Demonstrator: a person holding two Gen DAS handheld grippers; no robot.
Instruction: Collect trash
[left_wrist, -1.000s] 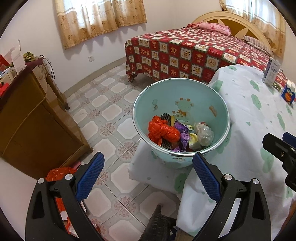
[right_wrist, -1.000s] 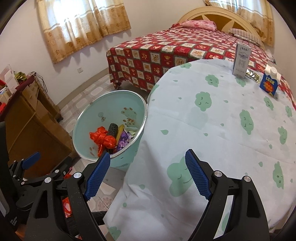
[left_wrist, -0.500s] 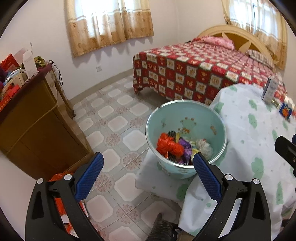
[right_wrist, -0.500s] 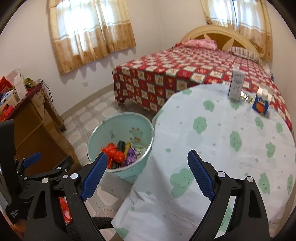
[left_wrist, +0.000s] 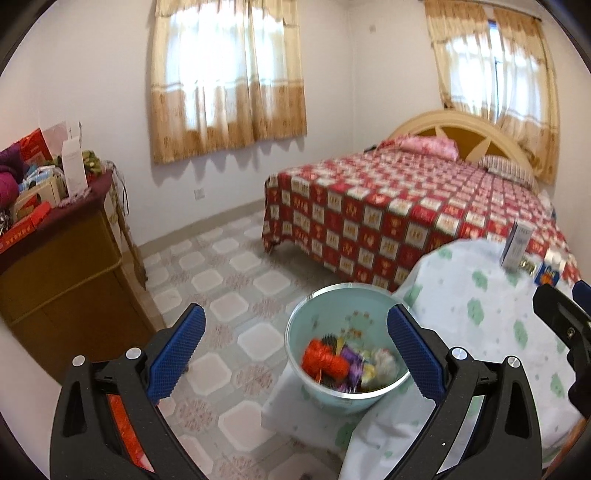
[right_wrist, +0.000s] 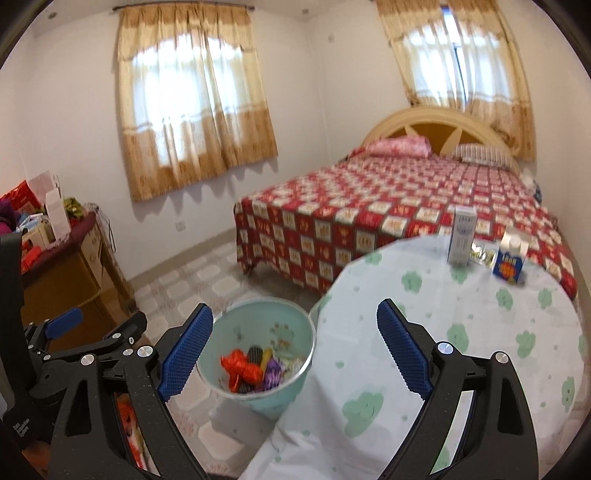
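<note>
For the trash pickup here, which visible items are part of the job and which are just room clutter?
Part of the job:
- teal bin beside the table, with wrappers inside
- left gripper, open, empty
- right gripper, open, empty

Possibly next, cannot tell:
- white box and blue carton on the table

Just lying about:
- bed
- cluttered cabinet

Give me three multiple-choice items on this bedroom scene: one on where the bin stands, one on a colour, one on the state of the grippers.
1. Where is the bin?
A. on the bed
B. on the floor beside the table
C. on the cabinet

2. What colour is the bin?
A. light blue-green
B. black
C. red

3. How do both grippers stand?
A. shut on trash
B. shut on the tablecloth
C. open, holding nothing

Answers: 1 B, it stands on the tiles against the draped table. 2 A, its wall and rim are pale blue-green. 3 C, the jaws of the left gripper and right gripper are spread wide with nothing between them.
</note>
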